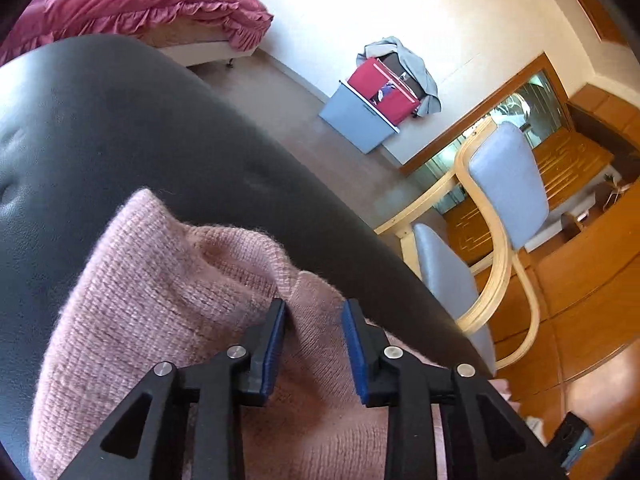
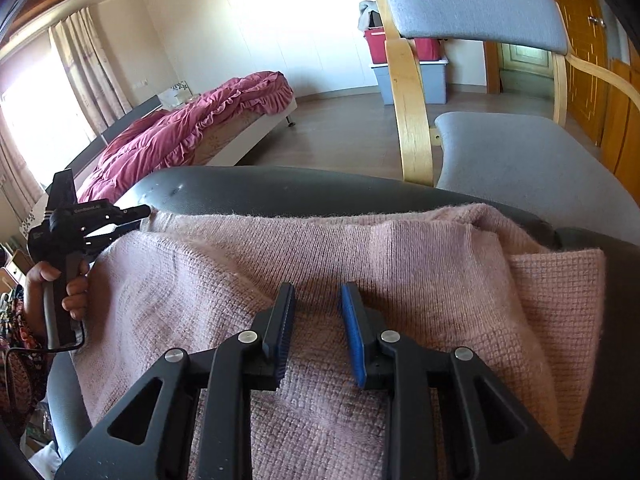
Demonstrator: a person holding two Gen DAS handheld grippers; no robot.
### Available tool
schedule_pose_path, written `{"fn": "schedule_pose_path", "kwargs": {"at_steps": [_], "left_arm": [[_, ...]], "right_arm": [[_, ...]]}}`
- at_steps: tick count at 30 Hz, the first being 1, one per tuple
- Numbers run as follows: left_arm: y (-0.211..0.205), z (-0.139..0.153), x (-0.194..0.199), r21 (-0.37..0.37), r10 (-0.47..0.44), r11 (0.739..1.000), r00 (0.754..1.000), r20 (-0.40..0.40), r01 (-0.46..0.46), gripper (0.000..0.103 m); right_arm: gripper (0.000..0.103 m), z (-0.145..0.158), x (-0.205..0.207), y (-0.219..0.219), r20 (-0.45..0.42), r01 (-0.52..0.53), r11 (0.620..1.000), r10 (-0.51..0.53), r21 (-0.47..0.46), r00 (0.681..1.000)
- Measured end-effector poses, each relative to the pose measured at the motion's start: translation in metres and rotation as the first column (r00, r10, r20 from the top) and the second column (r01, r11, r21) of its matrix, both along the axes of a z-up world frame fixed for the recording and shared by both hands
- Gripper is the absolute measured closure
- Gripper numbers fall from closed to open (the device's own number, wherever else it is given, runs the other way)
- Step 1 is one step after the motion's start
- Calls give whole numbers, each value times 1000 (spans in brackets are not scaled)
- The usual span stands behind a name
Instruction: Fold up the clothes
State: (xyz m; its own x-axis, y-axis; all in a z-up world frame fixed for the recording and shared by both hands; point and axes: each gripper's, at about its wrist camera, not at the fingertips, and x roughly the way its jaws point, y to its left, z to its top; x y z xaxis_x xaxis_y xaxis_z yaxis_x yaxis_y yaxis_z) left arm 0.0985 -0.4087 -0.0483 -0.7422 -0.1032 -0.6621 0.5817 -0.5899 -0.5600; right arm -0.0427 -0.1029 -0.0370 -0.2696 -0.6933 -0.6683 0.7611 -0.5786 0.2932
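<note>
Garment: pink knit sweater [image 2: 360, 264] lies spread on a black padded leather surface [image 1: 120, 128], partly folded; a doubled layer shows toward the surface's right edge, and a rounded fold reaches toward its left side in the left wrist view [image 1: 160, 280].
Far edge: sweater's upper hem runs just inside the far rim of the black surface [image 2: 280, 188].
Left gripper: [image 1: 314, 312] jaws parted by a moderate gap, blue pads over the knit, a ridge of fabric just beside the left pad; nothing clamped between them. Whether the tips touch the fabric, cannot tell.
Left gripper, seen from right wrist: [image 2: 132, 216] at the sweater's left edge, handle held by a hand [image 2: 60, 288]; cable trails from the handle base.
Right gripper: [image 2: 318, 300] jaws parted, blue pads above the middle of the sweater, holding nothing.
Writing: pale lettering on the left gripper body, too blurred to read with confidence.
Surroundings: grey-cushioned wooden chair [image 2: 500, 152] just beyond the far right edge; bed with crimson ruffled cover [image 2: 192, 128]; grey bin with red box [image 1: 360, 112] by the wall.
</note>
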Motion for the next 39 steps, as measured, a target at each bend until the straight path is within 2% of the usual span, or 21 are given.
{"fn": "schedule_pose_path", "kwargs": {"at_steps": [1, 2, 8, 10, 12, 15, 19, 24, 25, 27, 28, 30, 32, 34, 36, 39], "left_arm": [[3, 1, -2, -28, -20, 999, 1000, 12, 21, 80], [6, 2, -4, -56, -40, 998, 999, 24, 42, 95], [14, 39, 9, -166, 5, 986, 997, -80, -19, 98], [12, 48, 10, -201, 26, 979, 995, -94, -44, 101], [10, 50, 8, -240, 47, 969, 996, -76, -64, 100], [-1, 39, -1, -231, 66, 970, 998, -22, -70, 100], [4, 36, 21, -211, 159, 963, 986, -52, -166, 92], [11, 33, 52, -179, 279, 939, 955, -97, -293, 83], [15, 30, 50, -204, 250, 944, 966, -64, -258, 79], [26, 24, 40, -272, 151, 953, 988, 41, -134, 79], [31, 17, 35, -309, 126, 947, 985, 117, -84, 79], [35, 5, 32, -371, 113, 928, 969, 219, -25, 79], [31, 2, 43, -384, 156, 922, 960, 234, -56, 80], [22, 2, 47, -388, 234, 913, 938, 255, -122, 80], [17, 4, 54, -358, 259, 919, 937, 235, -164, 83], [25, 18, 59, -366, 314, 903, 928, 200, -226, 84]], "right_arm": [[76, 0, 0, 0, 1, 0, 1000, 0, -1, 1000], [76, 0, 1, 0, 3, 1, 1000, -1, -2, 1000], [76, 3, 4, -1, -9, 3, 1000, -3, -4, 1000], [76, 3, 5, -2, -12, 1, 1000, -1, -2, 1000], [76, 3, 6, -2, -10, 1, 1000, -1, -2, 1000], [76, 1, 4, -2, 3, 0, 1000, 0, -5, 1000], [76, 0, 1, 0, 20, -3, 1000, 3, -14, 1000], [76, 7, 8, -4, -20, -31, 999, 31, -29, 999], [76, 8, 10, -5, -29, -38, 999, 37, -32, 999], [76, 11, 13, -6, -48, -50, 998, 48, -38, 998], [76, 13, 15, -7, -58, -57, 998, 54, -41, 997], [76, 16, 18, -9, -77, -70, 997, 66, -46, 995], [76, 11, 14, -12, -57, -58, 998, 57, -15, 997], [76, 4, 5, -10, -10, -24, 1000, 24, 0, 1000], [76, 0, -7, -1, 59, 7, 999, -4, -41, 998], [76, 1, -15, 11, 110, 39, 993, -26, -115, 994]]}}
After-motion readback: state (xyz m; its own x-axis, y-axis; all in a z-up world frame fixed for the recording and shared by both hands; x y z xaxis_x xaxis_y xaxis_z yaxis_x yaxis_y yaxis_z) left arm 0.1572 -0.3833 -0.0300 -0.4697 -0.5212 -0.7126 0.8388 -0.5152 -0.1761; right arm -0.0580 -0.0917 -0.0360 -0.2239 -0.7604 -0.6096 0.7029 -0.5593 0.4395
